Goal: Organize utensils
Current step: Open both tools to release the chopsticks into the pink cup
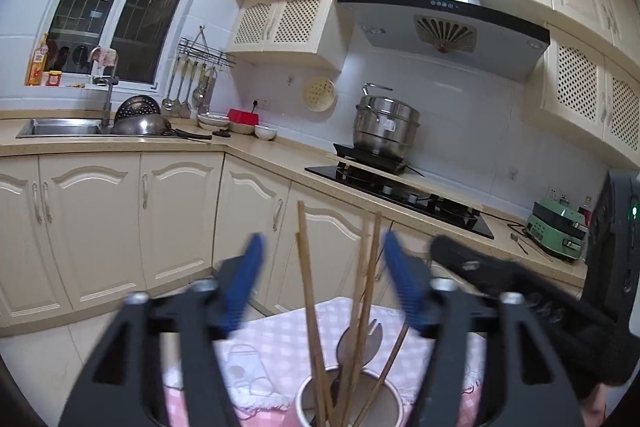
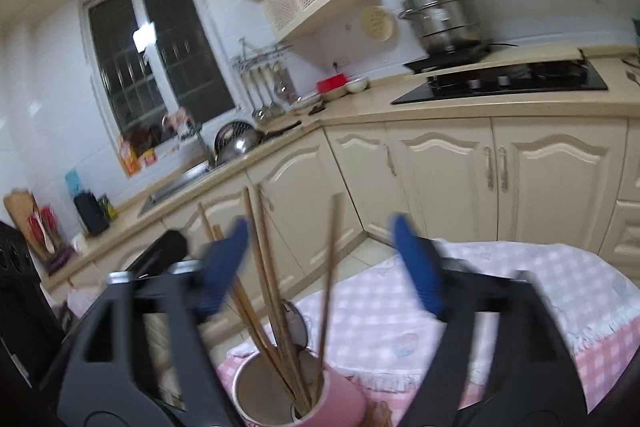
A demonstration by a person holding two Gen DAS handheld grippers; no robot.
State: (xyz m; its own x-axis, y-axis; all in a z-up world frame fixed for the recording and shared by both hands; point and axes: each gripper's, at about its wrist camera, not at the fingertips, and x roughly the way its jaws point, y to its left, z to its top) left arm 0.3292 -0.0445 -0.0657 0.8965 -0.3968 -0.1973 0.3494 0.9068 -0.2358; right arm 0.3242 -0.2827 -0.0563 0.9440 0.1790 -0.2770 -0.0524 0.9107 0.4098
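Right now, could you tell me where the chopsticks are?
The chopsticks stand in the pink cup on the checked tablecloth, low centre in both wrist views.

Dim indoor light; motion blur; fisheye warp

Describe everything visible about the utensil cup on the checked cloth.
The utensil cup is a pink cylinder with a pale, metal-looking inside and a light rim. It stands upright on the pink-and-white checked cloth. Several long brown wooden chopsticks lean in it, fanned apart, beside a dark metal spoon or spork head. Both views show it low between open blue-padded jaws, with nothing gripping it. Its base is cut off by the frame.
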